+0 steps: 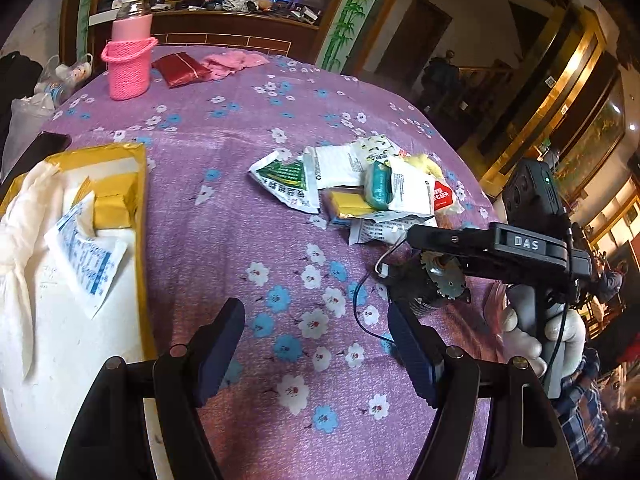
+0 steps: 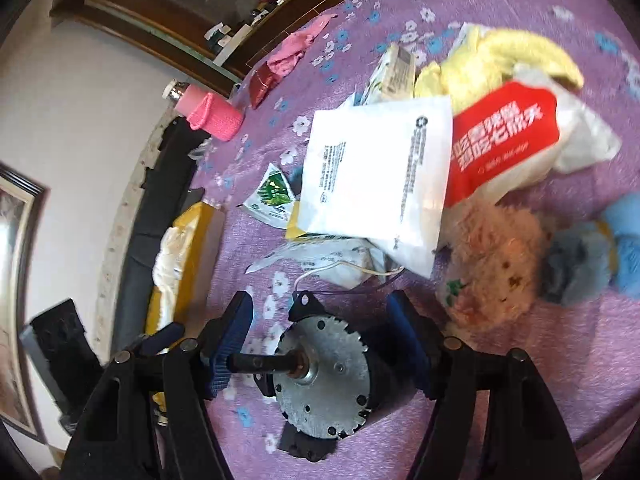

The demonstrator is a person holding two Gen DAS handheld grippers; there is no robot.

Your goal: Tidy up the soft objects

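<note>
Left wrist view: looks obliquely down along its own fingers across the purple floral tablecloth (image 1: pixel 224 184). Right wrist view: tilted, closer to the cloth, facing the pile of packets (image 2: pixel 376 184). Both views share that pile and the pink bottle (image 1: pixel 130 60).

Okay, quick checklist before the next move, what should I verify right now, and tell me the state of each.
1. Left gripper empty, jaws open: ok.
2. Small motor sits between the right gripper fingers: ok.
3. Firm hold on the motor: cannot tell.
4. Motor's wire free of the packet pile: not ok, it runs under it.
5. Room left in the yellow box: ok.
</note>
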